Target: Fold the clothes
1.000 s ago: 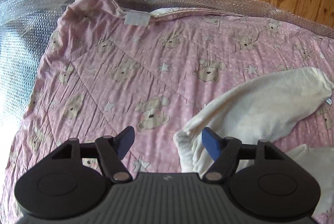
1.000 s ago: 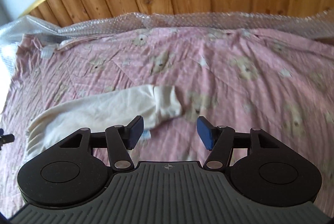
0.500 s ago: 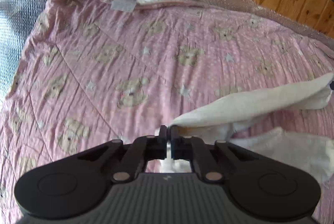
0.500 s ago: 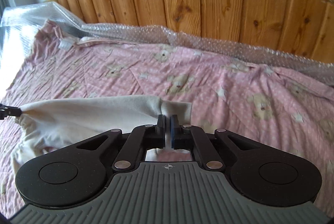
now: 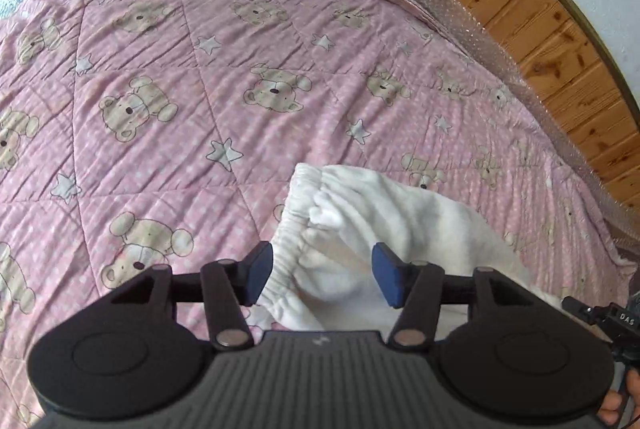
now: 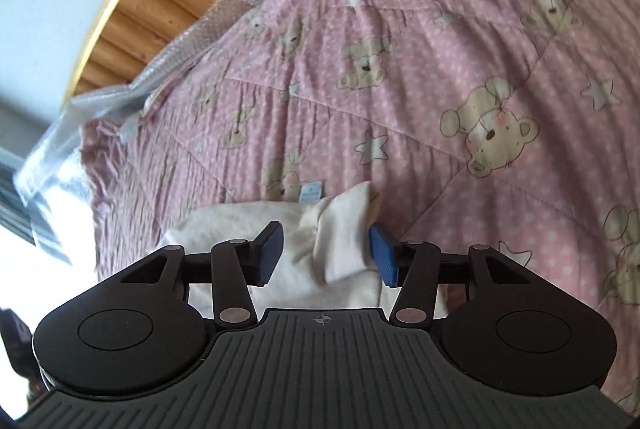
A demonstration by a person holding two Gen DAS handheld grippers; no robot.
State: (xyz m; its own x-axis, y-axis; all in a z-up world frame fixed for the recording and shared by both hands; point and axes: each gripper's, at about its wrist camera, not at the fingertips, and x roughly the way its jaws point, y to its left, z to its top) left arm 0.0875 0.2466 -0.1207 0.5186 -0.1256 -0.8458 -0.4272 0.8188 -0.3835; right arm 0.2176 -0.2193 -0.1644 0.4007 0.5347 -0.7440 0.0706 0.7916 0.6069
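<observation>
Where quilt [image 5: 168, 29] meets bubble wrap [image 5: 448, 1], headboard [image 5: 560, 41] apparently.

I see a pink quilt [image 5: 208, 77] with white dots, beige teddy bears and white stars, stitched in diamond lines. Garment [image 5: 384, 225] is plain cream-white, with a small pale blue label [image 6: 311, 192]. Both hand-held grippers, left [image 5: 322, 275] and right [image 6: 327, 255], are black with blue pads. Headboard [image 5: 560, 41] is orange-brown knotty wood with a gold rim. Clear bubble wrap [image 5: 452, 9] along the edge.
</observation>
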